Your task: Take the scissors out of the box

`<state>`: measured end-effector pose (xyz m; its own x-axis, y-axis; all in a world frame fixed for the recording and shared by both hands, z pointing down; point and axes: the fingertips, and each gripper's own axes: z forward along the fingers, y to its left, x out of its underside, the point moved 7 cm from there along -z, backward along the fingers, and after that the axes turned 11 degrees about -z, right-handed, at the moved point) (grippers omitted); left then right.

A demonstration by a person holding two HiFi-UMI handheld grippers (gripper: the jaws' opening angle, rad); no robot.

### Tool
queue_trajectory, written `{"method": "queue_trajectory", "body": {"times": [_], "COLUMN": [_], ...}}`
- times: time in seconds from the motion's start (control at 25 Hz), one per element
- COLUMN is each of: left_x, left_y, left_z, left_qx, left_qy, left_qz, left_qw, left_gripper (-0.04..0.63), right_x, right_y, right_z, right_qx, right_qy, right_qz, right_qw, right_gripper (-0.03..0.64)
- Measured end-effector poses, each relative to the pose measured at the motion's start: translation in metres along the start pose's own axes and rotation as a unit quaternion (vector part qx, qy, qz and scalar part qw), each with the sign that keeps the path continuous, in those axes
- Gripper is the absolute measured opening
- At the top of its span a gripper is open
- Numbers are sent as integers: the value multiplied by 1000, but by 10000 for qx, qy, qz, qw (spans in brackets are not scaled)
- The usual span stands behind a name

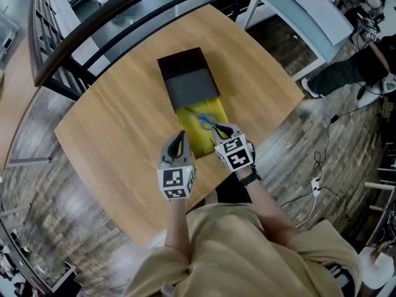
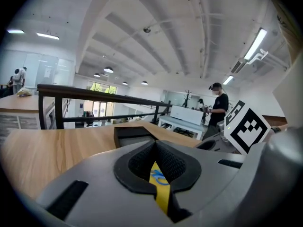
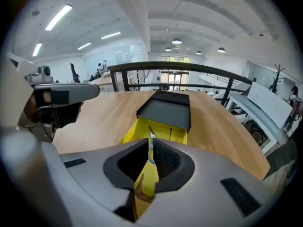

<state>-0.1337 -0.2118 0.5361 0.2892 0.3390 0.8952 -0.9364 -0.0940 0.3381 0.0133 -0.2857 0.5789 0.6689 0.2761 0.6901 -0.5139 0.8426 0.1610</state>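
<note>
A black box (image 1: 187, 79) lies in the middle of the wooden tabletop (image 1: 117, 135). A yellow tray (image 1: 194, 143) is slid out of it toward the near edge, where the person stands. The scissors (image 1: 207, 121) lie in this tray, just out from under the black cover, with their blue handles toward the box. The left gripper (image 1: 180, 135) sits at the tray's left side, close to the near edge. Its pads (image 2: 176, 167) are drawn almost together and hold nothing, and only the yellow tray and a bit of blue handle show through the thin slit between them. The right gripper (image 1: 220, 129) reaches in over the tray's right side, with its tip at the scissors. Its pads (image 3: 164, 157) are closed to a narrow slit around a thin blue line of the scissors, and a small silver part shows just past the tips. The two grippers are near each other, with the tray between them.
</note>
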Motion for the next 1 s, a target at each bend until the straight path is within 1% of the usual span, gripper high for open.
{"method": "queue_trajectory", "body": {"times": [0.16,0.28,0.32,0.36,0.4,0.56,0.8,1.0], "left_x": [1,0,0,0,1,3,6,9], "left_y": [9,17,20,21,22,26,29,28], "left_z": [14,23,27,30,34,43,52,53], "left_qx": [-138,-223,-248,-274,-300,-387,-422,-439], "left_qy": [51,53,53,55,60,96,136,154], "left_qz": [-85,-131,-144,-158,-174,-255,-339,-377], "left_qw": [9999,9997,9996,9995,9994,9989,9984,9982], "left_gripper": [12,12,11,12,12,11,11,11], "right_x": [2,3,4,5,6,10,18,23], "right_y": [-6,-9,-11,-13,-15,-19,-15,-14], "right_z": [29,50,56,62,68,91,119,131], "right_qx": [-343,-473,-503,-551,-614,-849,-1182,-1187], "right_qy": [282,437,495,559,627,903,1492,1683], "right_qz": [-142,-276,-339,-401,-459,-625,-924,-1065], "right_qw": [9989,9975,9969,9961,9951,9903,9774,9727], "right_gripper": [17,18,36,101,127,150,150,150]}}
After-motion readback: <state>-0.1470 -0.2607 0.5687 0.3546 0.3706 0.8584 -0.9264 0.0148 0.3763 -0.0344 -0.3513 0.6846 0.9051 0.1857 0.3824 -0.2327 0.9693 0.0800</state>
